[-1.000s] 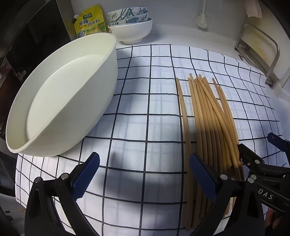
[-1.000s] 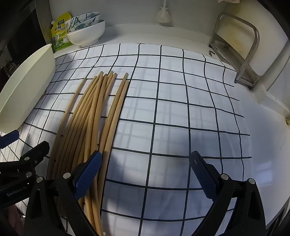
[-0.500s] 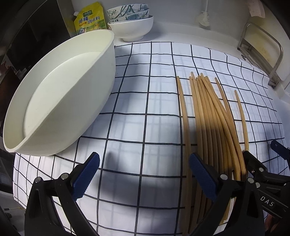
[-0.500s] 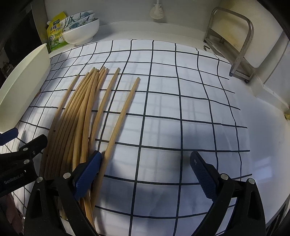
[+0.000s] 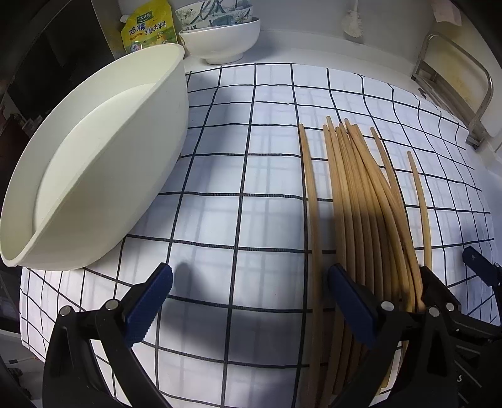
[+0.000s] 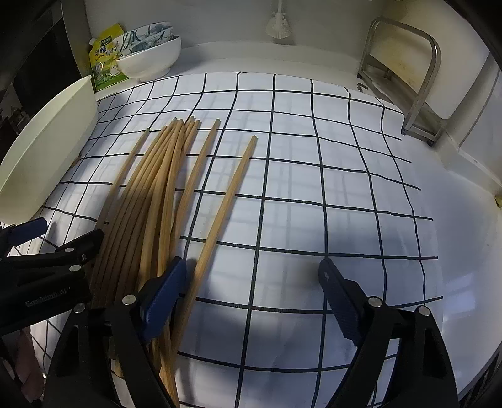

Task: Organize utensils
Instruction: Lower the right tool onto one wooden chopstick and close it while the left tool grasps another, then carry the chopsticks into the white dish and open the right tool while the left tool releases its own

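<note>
Several wooden chopsticks (image 5: pixel 360 201) lie in a loose bundle on the checked cloth (image 5: pixel 219 175); they also show in the right wrist view (image 6: pixel 163 188). One chopstick (image 6: pixel 227 201) lies apart on the right of the bundle, and another (image 5: pixel 310 201) lies apart on its left. My left gripper (image 5: pixel 251 301) is open and empty, with its right finger over the bundle's near ends. My right gripper (image 6: pixel 251 288) is open and empty, with its left finger (image 6: pixel 163 292) against the bundle's near ends.
A large cream tub (image 5: pixel 94 175) stands at the left. Stacked bowls (image 5: pixel 219 37) and a yellow pouch (image 5: pixel 147 28) are at the back left. A metal rack (image 6: pixel 404 91) stands at the back right. The cloth (image 6: pixel 313 175) lies on a white counter.
The rightmost chopstick has slid out to the right, away from the bundle. Both grippers have pulled back slightly and stayed open.
</note>
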`<control>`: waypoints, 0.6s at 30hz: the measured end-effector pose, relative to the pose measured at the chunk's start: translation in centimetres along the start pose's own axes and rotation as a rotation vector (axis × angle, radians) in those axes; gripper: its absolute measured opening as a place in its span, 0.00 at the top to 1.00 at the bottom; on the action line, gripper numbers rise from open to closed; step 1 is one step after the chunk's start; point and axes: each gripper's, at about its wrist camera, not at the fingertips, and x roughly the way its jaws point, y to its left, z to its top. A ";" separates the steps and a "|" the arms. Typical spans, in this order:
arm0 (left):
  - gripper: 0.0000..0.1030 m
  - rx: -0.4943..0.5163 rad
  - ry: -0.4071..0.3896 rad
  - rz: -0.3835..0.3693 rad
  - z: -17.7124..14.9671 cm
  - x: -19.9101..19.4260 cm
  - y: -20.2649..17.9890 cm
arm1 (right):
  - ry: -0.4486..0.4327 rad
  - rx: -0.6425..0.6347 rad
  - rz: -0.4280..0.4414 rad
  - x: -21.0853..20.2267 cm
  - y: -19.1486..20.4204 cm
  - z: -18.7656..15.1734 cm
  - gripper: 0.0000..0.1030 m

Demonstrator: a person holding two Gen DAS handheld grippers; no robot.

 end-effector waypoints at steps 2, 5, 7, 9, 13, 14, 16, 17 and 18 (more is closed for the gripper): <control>0.10 -0.004 0.004 -0.017 0.1 0.0 0.0 | 0.001 -0.012 0.007 0.0 0.2 0.1 0.28; 0.23 -0.014 0.010 -0.063 0.2 -0.1 -0.1 | 0.002 -0.034 0.020 -0.1 0.6 0.3 0.37; 0.33 0.001 0.006 -0.075 0.3 -0.2 -0.5 | 0.003 -0.050 0.027 -0.2 1.0 0.4 0.47; 0.48 0.016 0.003 -0.084 0.4 -0.4 -0.8 | 0.002 -0.065 0.034 -0.3 1.3 0.4 0.58; 0.77 0.032 0.003 -0.100 0.5 -0.6 -1.1 | 0.006 -0.084 0.045 -0.3 1.8 0.5 0.82; 0.85 0.030 0.005 -0.100 0.6 -0.6 -1.0 | 0.007 -0.084 0.044 -0.3 1.8 0.6 0.86; 0.90 0.029 0.009 -0.108 0.7 -0.6 -0.8 | 0.011 -0.074 0.055 -0.2 1.6 0.7 0.89; 0.92 0.029 0.011 -0.113 0.7 -0.6 -0.7 | 0.013 -0.069 0.061 -0.3 1.5 0.8 0.90; 0.93 0.029 0.013 -0.120 0.7 -0.6 -0.6 | 0.014 -0.062 0.067 -0.3 1.3 0.8 0.91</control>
